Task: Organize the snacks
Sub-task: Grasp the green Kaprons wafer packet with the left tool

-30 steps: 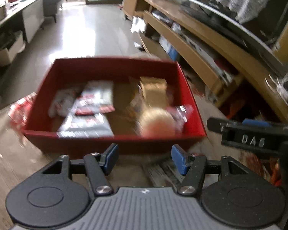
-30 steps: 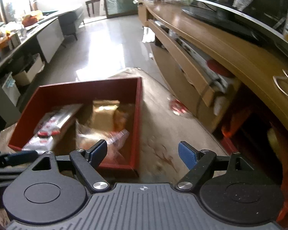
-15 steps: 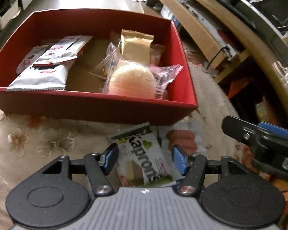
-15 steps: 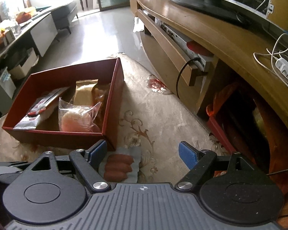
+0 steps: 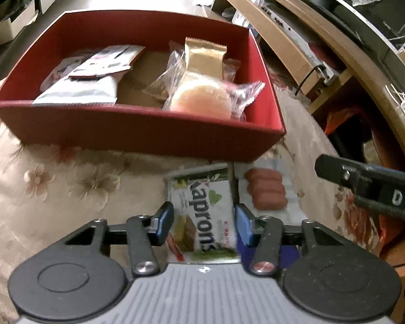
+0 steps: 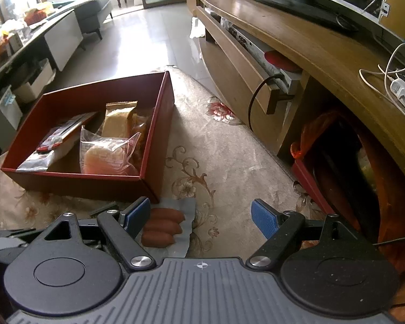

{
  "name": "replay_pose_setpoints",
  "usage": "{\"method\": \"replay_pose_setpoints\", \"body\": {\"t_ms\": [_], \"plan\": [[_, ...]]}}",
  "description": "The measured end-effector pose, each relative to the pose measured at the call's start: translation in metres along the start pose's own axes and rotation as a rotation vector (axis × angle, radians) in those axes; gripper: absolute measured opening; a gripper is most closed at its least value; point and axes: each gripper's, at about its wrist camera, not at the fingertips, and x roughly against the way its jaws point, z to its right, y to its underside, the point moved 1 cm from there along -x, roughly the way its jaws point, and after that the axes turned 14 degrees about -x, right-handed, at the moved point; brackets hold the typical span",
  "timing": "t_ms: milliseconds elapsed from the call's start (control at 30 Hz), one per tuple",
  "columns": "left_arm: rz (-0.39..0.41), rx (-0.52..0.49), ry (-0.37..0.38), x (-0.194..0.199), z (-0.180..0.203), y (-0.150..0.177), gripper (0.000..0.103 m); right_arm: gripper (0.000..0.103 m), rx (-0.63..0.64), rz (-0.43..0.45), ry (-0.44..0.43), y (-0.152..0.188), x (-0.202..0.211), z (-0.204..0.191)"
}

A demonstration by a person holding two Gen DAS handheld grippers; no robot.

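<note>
A white and green snack packet (image 5: 202,210) lies flat on the flowered cloth in front of a red box (image 5: 137,132). My left gripper (image 5: 202,224) points down at it, jaws closing, blue pads pressing the packet's two long edges. A packet of sausages (image 5: 267,189) lies just right of it. My right gripper (image 6: 202,218) stands open above the cloth, with the sausage packet (image 6: 162,226) beside its left pad. The red box (image 6: 75,183) holds a wrapped round bun (image 5: 202,100), a gold packet (image 5: 205,56) and white packets (image 5: 81,89).
A long wooden TV stand (image 6: 310,54) runs along the right, with a white power strip (image 6: 403,94) on top and an orange bag (image 6: 310,135) underneath. The flowered cloth (image 6: 229,162) has free room right of the box. Tiled floor lies beyond.
My left gripper came down over the white and green packet and its jaws narrowed onto it. The right gripper shifted from the box toward the sausage packet, staying open.
</note>
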Motion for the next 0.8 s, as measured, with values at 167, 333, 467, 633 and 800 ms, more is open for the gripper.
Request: {"method": "replay_pose_setpoints", "body": {"t_ms": [167, 333, 467, 633, 800], "plan": [[-0.011, -0.003, 0.004, 0.002, -0.003, 0.005, 0.054, 0.086, 0.021, -0.026, 0.005, 0.005, -0.001, 0.001], [-0.002, 0.033, -0.020, -0.009, -0.004, -0.002, 0.073, 0.087, 0.008, -0.035, 0.010, 0.006, -0.001, 0.008], [-0.020, 0.051, -0.033, -0.023, -0.008, -0.001, 0.077, 0.087, 0.011, -0.046, 0.012, 0.006, -0.004, 0.010], [-0.017, 0.000, -0.074, -0.021, -0.004, 0.002, 0.063, 0.087, 0.022, -0.073, 0.021, 0.008, -0.013, 0.007], [-0.022, -0.015, -0.084, -0.012, -0.010, 0.006, 0.062, 0.087, 0.015, -0.110, 0.028, 0.013, -0.023, 0.004]]}}
